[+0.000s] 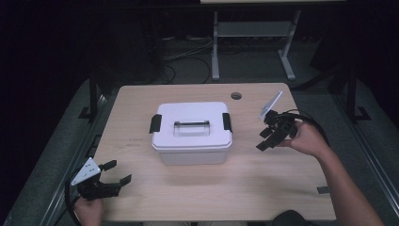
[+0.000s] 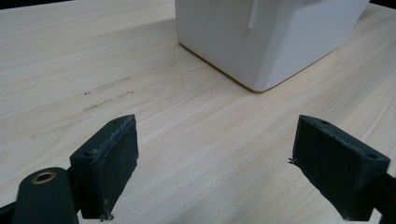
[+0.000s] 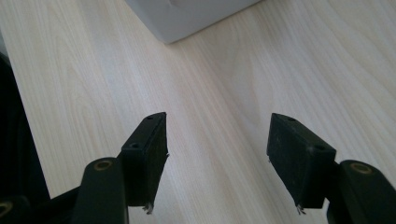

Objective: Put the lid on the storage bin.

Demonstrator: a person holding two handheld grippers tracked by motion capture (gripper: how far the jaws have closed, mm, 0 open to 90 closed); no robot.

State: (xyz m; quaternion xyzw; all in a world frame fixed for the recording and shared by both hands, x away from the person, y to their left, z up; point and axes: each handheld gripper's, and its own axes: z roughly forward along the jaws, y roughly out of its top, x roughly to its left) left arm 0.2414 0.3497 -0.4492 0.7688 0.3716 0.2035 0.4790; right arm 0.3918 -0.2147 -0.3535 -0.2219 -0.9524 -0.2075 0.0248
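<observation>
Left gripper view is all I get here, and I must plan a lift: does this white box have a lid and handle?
Observer: Yes. The white box has a lid with a dark-edged handle lying flat on top.
Operator: Any latches?
Observer: Two black latches, one at each end of the lid.
Operator: Where is the right gripper?
Observer: The right gripper is beside the box's right end, jaws open, holding nothing.
Operator: And my own?
Observer: The left gripper sits near the table front-left corner, open, apart from the box.
</observation>
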